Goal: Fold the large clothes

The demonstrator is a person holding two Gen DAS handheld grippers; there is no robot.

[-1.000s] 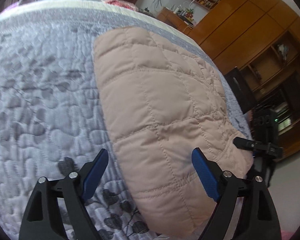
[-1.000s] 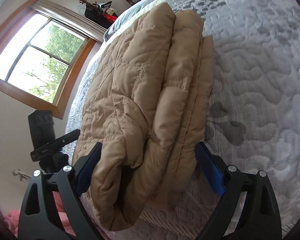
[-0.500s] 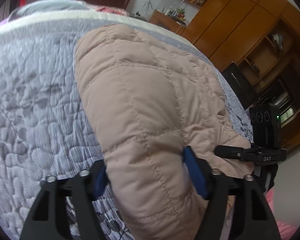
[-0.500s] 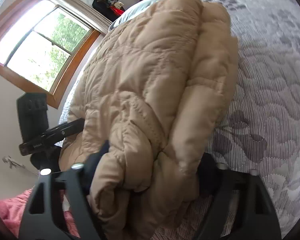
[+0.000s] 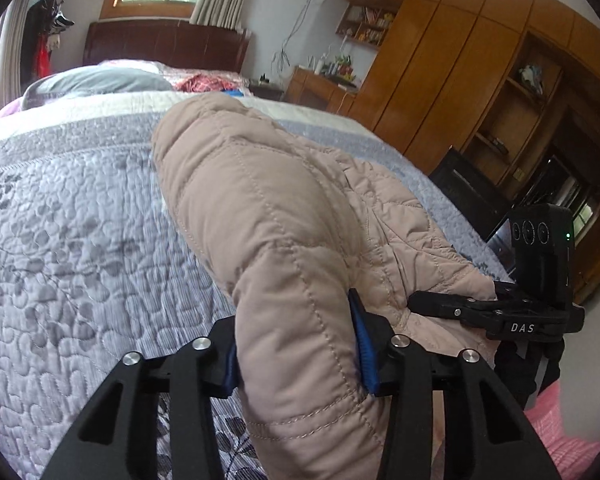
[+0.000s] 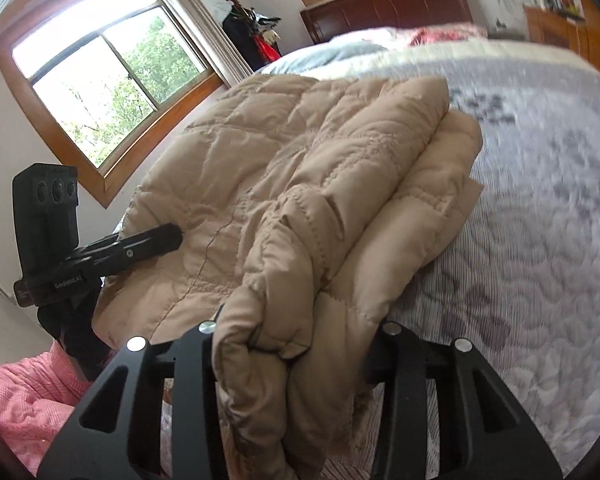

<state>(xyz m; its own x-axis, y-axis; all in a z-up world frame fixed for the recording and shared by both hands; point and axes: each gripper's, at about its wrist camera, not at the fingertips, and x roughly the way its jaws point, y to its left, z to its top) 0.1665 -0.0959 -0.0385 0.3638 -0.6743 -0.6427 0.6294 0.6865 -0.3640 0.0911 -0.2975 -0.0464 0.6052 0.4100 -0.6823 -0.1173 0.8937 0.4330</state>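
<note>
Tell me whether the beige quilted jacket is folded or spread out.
Folded: the beige quilted jacket lies in stacked layers on the bed quilt, its thick near edge clamped by the left hand-held gripper and right hand-held gripper.

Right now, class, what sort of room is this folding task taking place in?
Most likely a home bedroom: the quilted jacket lies on a bed covered by a grey bedspread, with a dark wooden headboard and wooden wardrobes behind.
</note>
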